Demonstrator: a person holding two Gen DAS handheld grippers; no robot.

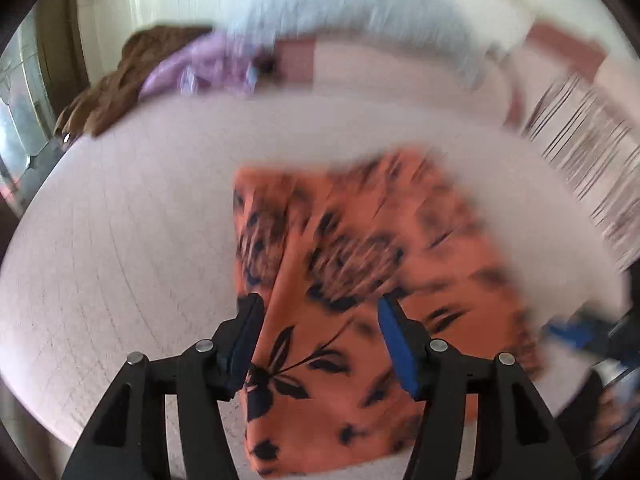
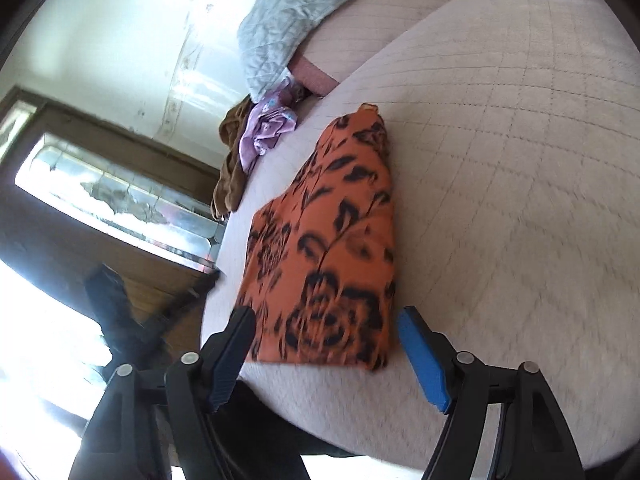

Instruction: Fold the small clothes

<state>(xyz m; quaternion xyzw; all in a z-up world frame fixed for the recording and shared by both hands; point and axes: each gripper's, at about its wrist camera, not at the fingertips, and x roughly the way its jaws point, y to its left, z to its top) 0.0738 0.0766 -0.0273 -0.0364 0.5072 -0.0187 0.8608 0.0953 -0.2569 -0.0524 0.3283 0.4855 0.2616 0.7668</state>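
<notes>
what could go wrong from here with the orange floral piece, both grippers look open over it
1. The orange floral garment lies near the bed's edge; a tug could drag it off.
2. Both the left gripper and right gripper are open, and the left view is blurred, so a hasty pinch may undo folded layers.

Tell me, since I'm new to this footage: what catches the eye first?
The orange floral garment lies folded on the pale quilted bed, ahead of both open grippers. Beyond it, a lilac cloth and a brown one sit bunched at the bed's edge.
</notes>
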